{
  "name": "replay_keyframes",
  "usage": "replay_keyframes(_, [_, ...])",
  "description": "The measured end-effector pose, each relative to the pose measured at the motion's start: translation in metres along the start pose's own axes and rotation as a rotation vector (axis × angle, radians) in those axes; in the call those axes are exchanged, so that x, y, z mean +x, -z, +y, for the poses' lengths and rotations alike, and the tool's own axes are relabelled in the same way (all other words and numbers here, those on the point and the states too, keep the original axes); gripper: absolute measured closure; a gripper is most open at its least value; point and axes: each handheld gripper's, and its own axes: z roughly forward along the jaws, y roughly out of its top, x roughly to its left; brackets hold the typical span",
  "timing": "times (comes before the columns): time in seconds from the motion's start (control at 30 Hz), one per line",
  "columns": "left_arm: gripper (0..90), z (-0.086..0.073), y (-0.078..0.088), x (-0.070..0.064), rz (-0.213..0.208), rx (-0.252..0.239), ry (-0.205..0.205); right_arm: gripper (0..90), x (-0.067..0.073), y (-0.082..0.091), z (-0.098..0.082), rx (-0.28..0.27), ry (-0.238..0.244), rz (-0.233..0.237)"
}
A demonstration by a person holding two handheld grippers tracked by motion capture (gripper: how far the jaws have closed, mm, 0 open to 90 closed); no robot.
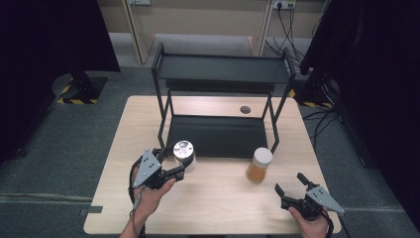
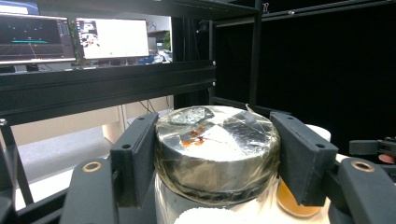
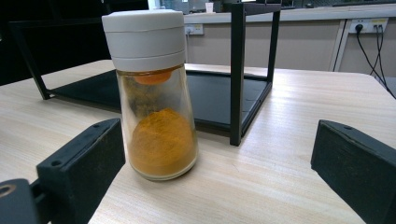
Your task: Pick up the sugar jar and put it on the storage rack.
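Item: silver-lidded glass jar (image 1: 184,153), standing on the wooden table (image 1: 213,208) just in front of the black two-tier shelf rack (image 1: 218,79). Your left gripper (image 1: 184,164) has both jaws pressed against the foil-wrapped lid; likely a lift to the rack. Keep the squeeze level, rise straight, and mind the rack's front post.

Item: spice shaker (image 3: 154,93), white cap, orange powder, upright near the rack's right post. Your right gripper (image 3: 215,177) sits spread wide, empty, shaker just ahead of its jaws. Centre before closing.
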Motion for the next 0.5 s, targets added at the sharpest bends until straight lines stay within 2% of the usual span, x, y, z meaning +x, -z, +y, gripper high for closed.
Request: replay_keyframes(0.5, [35.3,0.017,-0.008,0.001,0.042,-0.018,-0.019,3.1,0.0,0.0,0.0,-0.002,-0.002,0.0])
